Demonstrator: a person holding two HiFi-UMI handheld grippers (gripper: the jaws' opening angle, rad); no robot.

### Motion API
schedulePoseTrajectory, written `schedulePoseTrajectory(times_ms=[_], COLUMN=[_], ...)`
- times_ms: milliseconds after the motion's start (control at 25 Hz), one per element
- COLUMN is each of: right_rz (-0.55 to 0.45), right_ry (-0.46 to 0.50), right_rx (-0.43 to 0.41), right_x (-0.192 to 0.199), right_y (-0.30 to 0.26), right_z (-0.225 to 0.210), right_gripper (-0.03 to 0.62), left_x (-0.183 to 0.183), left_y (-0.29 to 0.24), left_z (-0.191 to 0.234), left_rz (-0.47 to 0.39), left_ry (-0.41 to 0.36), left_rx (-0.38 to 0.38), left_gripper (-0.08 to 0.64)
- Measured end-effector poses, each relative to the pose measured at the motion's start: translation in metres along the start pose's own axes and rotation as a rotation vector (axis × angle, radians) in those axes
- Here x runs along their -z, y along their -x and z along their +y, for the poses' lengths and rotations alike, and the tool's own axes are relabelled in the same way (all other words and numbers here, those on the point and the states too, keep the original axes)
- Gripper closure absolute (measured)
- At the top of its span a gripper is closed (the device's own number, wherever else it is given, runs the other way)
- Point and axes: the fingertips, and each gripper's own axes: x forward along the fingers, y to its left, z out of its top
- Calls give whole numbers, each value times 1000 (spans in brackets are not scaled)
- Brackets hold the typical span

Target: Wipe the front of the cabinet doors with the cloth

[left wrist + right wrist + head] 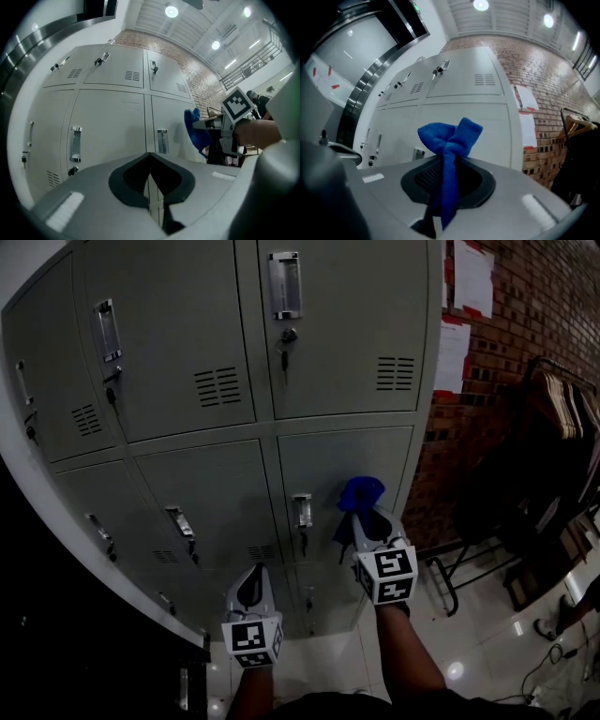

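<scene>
Right gripper [446, 180] clamps the blue cloth [450, 136], bunched beyond its jaw tips

Locker-room corner: grey metal lockers [178, 324], brick wall [544, 306], rack of hangers [567, 404], glossy floor [478, 620].

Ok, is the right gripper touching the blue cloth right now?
Touching. The right gripper view shows the right gripper shut on the blue cloth, which bunches out beyond the jaws.
</scene>
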Motion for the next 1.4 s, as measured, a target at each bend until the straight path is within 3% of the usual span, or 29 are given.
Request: schedulePoseTrajectory(times_ms=[280,560,840,1400], right_rz=[-6,47,55,66], right_ry=[28,3,-17,-40], right_rx=[-93,-140,-124,-23], right_x=[14,27,31,49], right_y=[-36,-65,-64,-41], right_z=[79,107,87,5], right_gripper=[527,528,525,514], left_x=[0,-4,-5,4], left_y=[7,11,6,-21], left_z=[19,46,51,8], left_rz=[7,-1,0,6], left_ry=[-14,-19,-12,8], left_rx=[-12,-48,-49,10], left_gripper=[543,543,543,543])
